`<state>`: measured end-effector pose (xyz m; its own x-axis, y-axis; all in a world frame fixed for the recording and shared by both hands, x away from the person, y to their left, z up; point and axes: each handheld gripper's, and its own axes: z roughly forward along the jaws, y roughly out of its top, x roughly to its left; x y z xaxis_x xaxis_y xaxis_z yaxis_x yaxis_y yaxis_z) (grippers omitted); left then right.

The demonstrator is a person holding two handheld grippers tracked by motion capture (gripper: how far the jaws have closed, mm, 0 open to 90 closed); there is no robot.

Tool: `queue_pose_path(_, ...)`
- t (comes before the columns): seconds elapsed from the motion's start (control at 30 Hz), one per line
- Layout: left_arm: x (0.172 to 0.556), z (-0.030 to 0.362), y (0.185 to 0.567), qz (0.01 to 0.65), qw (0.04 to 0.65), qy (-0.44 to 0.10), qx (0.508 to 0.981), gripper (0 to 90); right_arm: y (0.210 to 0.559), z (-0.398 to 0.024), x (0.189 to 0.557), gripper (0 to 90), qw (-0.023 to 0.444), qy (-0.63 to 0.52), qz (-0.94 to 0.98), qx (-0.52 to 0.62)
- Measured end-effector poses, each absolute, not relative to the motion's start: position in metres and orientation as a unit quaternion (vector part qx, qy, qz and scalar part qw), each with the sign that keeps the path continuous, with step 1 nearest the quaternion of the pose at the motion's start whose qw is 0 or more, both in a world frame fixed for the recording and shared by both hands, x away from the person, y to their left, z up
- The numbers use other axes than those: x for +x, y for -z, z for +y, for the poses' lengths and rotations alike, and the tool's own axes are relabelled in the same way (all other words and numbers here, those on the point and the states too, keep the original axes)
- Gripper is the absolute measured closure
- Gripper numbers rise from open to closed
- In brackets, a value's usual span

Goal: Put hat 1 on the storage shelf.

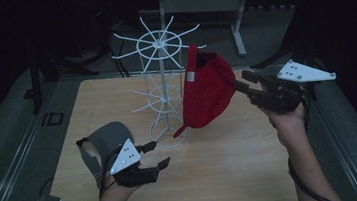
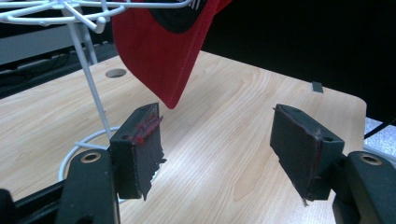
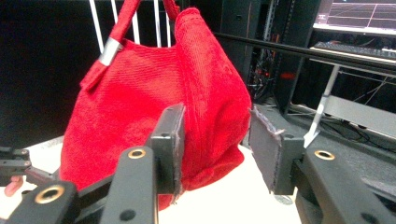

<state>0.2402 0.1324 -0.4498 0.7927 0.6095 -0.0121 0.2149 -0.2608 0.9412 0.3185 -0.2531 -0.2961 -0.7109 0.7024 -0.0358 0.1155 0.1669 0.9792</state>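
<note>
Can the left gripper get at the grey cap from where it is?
Probably yes: the grey cap lies right behind the open left gripper, nothing between, but the jaws point away, so it must turn.

The bench [image 1: 224, 176] is being overlooked from above; the red cap [image 1: 208, 90] is being viewed closely from both gripper cameras.

Ribbed red cloth cap [image 3: 154, 112], white-coated wire rack [image 1: 164, 89], matt wood-grain table [image 1: 233, 165].
</note>
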Motion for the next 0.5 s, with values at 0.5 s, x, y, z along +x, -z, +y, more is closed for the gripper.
queue_pose_path(0.5, 0.237, 0.143, 0.455, 0.277, 0.543, -0.184, 0.771, 34.8, 0.319, -0.29, 0.3, 36.7, 0.27, -0.57, 0.711, 0.313)
